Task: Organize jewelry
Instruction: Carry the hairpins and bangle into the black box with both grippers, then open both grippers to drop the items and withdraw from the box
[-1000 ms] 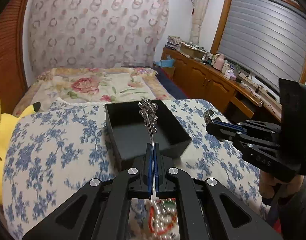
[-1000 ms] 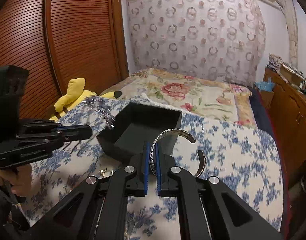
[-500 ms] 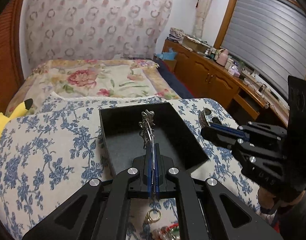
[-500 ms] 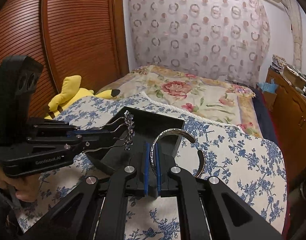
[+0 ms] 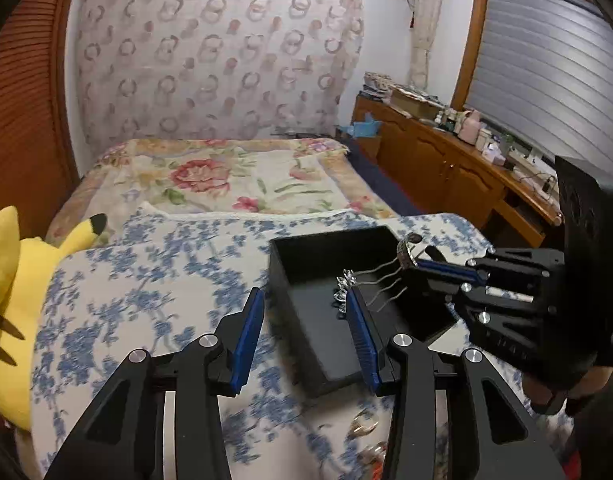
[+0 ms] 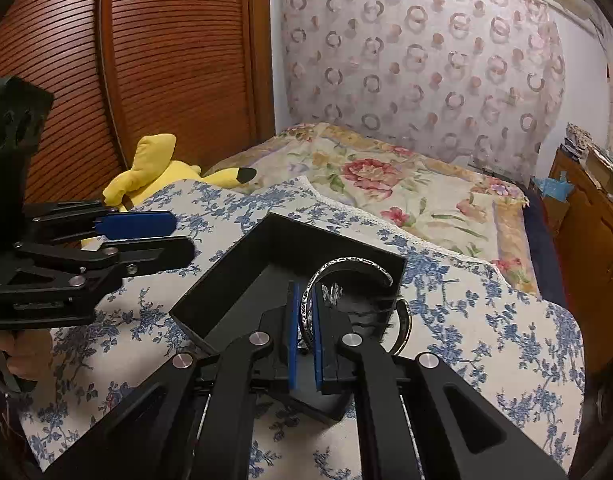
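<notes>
my left gripper (image 5: pixel 304 322) tilts down over the near left corner of the black box (image 5: pixel 306 256), its jaws spread and just opened, nothing between the blue pads (image 5: pixel 248 330); the left pad sits over the quilt (image 5: pixel 146 288) outside the box wall and the right pad over the box floor. the silver hair comb (image 5: pixel 348 286) lies inside the box beside that right pad, its wavy teeth running toward the right gripper (image 5: pixel 416 258). my right gripper (image 6: pixel 305 322) also points down, into the box (image 6: pixel 234 272) from its near right side, jaws pressed together on a silver bangle (image 6: pixel 348 262) that stands on edge with its open arc rising above the pads, over the box interior. the box sits on the blue-flowered quilt (image 6: pixel 486 344) with open cloth all around; its far walls are free, while both grippers crowd the near side and sit close to each other. a yellow plush (image 5: pixel 10 288) lies at the quilt's left edge, well apart. the left view shows loose jewellery (image 5: pixel 364 430) on the quilt in front of the box, blurred, which the right view hides behind the gripper body. the right view shows the left gripper (image 6: pixel 146 236) side-on and a hand (image 6: pixel 22 356) gripping its handle, and the comb (image 6: pixel 332 292) as a small glint just right of the bangle.
</notes>
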Tool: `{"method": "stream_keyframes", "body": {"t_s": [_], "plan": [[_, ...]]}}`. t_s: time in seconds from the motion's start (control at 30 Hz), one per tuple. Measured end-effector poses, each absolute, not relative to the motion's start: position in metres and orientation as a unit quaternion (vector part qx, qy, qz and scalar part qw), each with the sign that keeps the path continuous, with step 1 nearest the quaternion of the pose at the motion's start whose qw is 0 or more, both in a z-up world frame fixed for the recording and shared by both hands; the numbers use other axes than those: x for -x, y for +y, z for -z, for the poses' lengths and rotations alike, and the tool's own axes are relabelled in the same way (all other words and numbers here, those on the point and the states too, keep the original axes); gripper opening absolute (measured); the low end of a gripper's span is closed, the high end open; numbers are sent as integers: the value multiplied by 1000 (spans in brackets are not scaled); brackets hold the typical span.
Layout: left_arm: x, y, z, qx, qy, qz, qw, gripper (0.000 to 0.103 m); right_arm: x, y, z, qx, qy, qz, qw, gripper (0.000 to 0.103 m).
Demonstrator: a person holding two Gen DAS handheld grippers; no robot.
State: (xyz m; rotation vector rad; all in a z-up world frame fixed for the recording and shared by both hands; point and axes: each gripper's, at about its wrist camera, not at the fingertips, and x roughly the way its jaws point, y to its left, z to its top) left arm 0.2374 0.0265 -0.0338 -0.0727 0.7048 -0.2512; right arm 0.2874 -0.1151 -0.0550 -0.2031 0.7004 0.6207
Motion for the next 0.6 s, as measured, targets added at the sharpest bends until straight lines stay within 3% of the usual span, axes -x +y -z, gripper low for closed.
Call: {"method": "stream_keyframes", "body": {"t_s": [0.13, 0.3, 0.5, 0.6], "plan": [[-229, 40, 41, 40, 347, 114, 930, 42, -288, -106, 60, 103, 344, -308, 881, 7], [-221, 49, 46, 37, 345, 103, 932, 53, -288, -93, 60, 109, 353, -323, 871, 7], [-213, 53, 49, 32, 343, 96, 934, 54, -301, -81, 74, 111, 391, -321, 855, 8], [-208, 53, 49, 22, 339, 95, 936, 59, -304, -84, 76, 103, 400, -315, 854, 13]]}}
